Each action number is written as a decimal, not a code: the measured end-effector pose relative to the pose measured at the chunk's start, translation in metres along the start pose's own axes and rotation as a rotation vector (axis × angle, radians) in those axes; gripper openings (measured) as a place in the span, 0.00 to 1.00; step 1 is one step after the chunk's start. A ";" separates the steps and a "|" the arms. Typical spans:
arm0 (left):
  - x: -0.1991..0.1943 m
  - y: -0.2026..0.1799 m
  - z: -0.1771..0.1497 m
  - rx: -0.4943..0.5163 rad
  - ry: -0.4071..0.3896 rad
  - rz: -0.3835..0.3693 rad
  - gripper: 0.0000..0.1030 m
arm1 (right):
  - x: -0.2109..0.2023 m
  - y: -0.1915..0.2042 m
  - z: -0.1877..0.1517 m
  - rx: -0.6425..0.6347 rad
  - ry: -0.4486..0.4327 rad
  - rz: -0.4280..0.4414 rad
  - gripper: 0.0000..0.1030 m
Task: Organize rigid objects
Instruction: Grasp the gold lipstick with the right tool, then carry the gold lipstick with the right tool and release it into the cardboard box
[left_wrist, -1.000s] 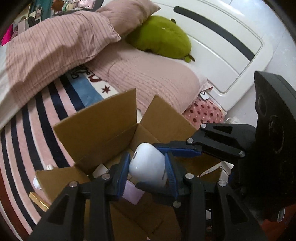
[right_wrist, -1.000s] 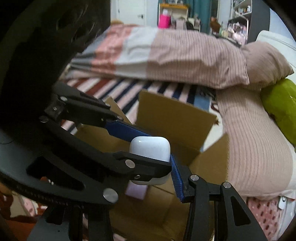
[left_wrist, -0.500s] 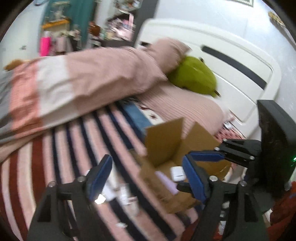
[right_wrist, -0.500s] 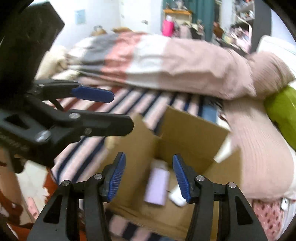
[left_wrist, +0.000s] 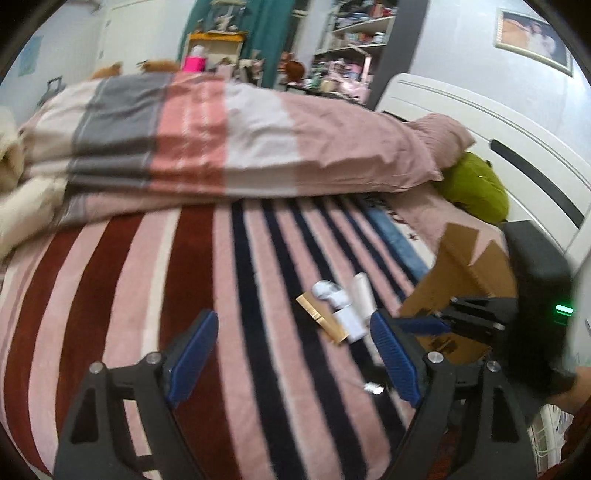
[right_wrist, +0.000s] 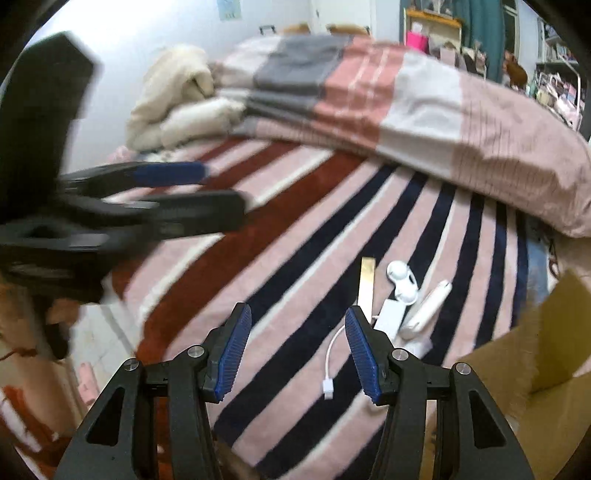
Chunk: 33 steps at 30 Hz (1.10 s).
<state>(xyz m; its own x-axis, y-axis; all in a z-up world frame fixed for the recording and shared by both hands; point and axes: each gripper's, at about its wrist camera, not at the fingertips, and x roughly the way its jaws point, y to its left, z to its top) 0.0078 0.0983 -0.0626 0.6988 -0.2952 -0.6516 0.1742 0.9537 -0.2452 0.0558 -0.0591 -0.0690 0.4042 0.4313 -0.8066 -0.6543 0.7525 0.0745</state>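
Small rigid items lie on the striped bedspread (left_wrist: 229, 295): a gold bar (left_wrist: 321, 318), a white round-headed gadget (left_wrist: 329, 291), a white tube (left_wrist: 362, 295) and a white flat box (left_wrist: 351, 323). In the right wrist view they show as the gold bar (right_wrist: 366, 286), gadget (right_wrist: 402, 280), tube (right_wrist: 428, 304), box (right_wrist: 389, 319) and a white cable (right_wrist: 330, 363). The open cardboard box (left_wrist: 465, 273) stands at the right, also in the right wrist view (right_wrist: 546, 354). My left gripper (left_wrist: 295, 363) is open and empty. My right gripper (right_wrist: 295, 350) is open and empty, just left of the items.
A folded striped duvet (left_wrist: 229, 147) lies across the far side of the bed. A green plush (left_wrist: 476, 188) rests by the white headboard (left_wrist: 517, 133). Cream blankets (right_wrist: 177, 96) pile at the far left. The left gripper's body (right_wrist: 110, 206) crosses the right wrist view.
A second ago my left gripper held a white earbud case over the box; it released it inside. Both grippers have since swung left, away from the box, toward the items on the bedspread.
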 end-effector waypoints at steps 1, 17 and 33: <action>0.003 0.006 -0.004 -0.012 0.005 0.004 0.80 | 0.011 -0.001 -0.004 0.010 0.011 -0.022 0.48; 0.024 0.045 -0.037 -0.109 0.069 0.006 0.80 | 0.137 -0.053 0.002 0.062 0.112 -0.203 0.13; 0.000 -0.049 0.028 0.001 -0.041 -0.276 0.58 | -0.026 0.006 0.011 -0.029 -0.177 0.056 0.13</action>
<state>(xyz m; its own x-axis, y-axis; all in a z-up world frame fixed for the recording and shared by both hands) 0.0192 0.0531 -0.0304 0.6523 -0.5410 -0.5309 0.3621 0.8377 -0.4088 0.0484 -0.0601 -0.0406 0.4714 0.5546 -0.6857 -0.6959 0.7116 0.0972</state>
